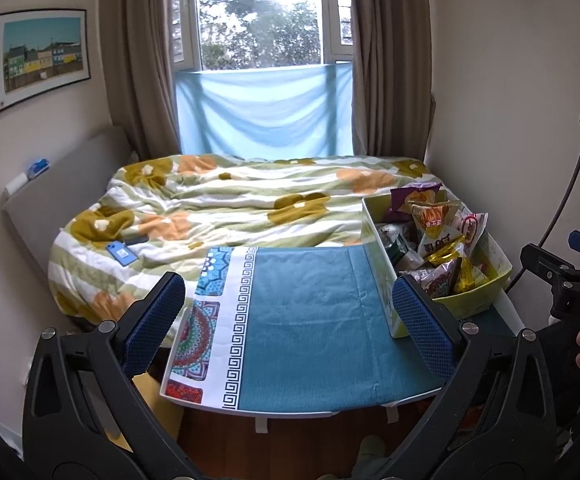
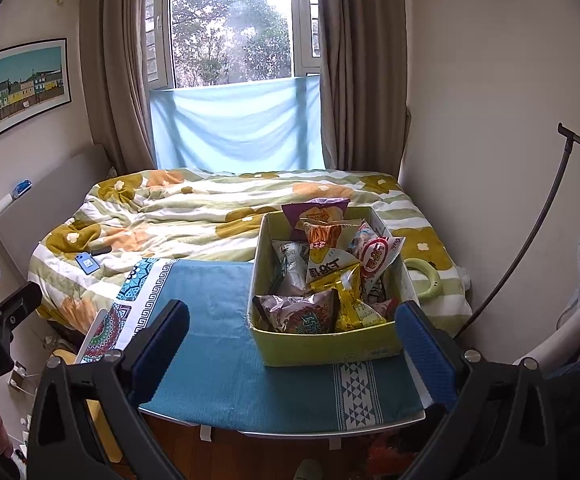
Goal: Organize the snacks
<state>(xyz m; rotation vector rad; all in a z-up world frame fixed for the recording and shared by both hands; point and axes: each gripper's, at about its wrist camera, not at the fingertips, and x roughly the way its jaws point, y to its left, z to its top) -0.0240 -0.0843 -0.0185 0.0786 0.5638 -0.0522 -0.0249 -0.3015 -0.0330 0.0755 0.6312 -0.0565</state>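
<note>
Two sets of black tongs with blue textured pads hang low in front of a small tabletop [image 2: 226, 380] under a teal woven cloth with a white patterned border; the left tongs [image 1: 288, 318] and the right tongs [image 2: 291, 340] both stand wide apart and grip nothing. On the right part of that cloth sits a yellow-green open cardboard box [image 2: 329, 346], seen past the right tongs and at the right edge of the left view [image 1: 475, 300]. It is piled with crinkly snack packets: a silver-and-brown one [image 2: 303, 314] at the near wall, a gold foil one [image 2: 347, 294] beside it, a red-and-white one [image 2: 375, 258] to the right, and a purple bag [image 2: 315, 212] standing at the far end. Behind the tabletop lies a bed with a rumpled green-striped floral quilt [image 2: 194, 216], a blue phone [image 2: 86, 262] resting on its left side, then a curtained window [image 2: 230, 28]
</note>
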